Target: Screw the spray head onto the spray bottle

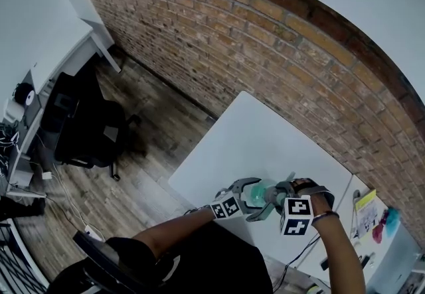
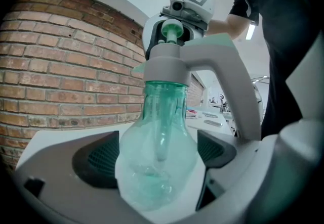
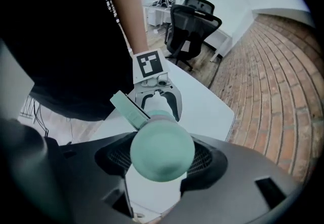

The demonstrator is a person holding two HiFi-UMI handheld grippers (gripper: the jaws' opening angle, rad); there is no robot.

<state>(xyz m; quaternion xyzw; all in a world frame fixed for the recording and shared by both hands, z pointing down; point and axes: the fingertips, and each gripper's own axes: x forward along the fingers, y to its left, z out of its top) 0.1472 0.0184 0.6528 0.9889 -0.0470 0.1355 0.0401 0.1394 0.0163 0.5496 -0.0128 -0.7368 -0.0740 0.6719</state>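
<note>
Grip on the translucent green plastic spray bottle [image 2: 157,157]: the left gripper [image 1: 250,198] pinched its bulb between dark pads, above the white table [image 1: 265,133]. The right gripper [image 1: 281,190] was clamped round the mint-green domed spray head [image 3: 162,149], whose grey collar [image 2: 166,63] sat on the bottle neck. Judgement: the step called for head and neck kept coaxial, left held steady, right turned in short arcs, stopping at firm resistance; thin threads could cross. The red brick wall [image 1: 265,40] stood beyond.
</note>
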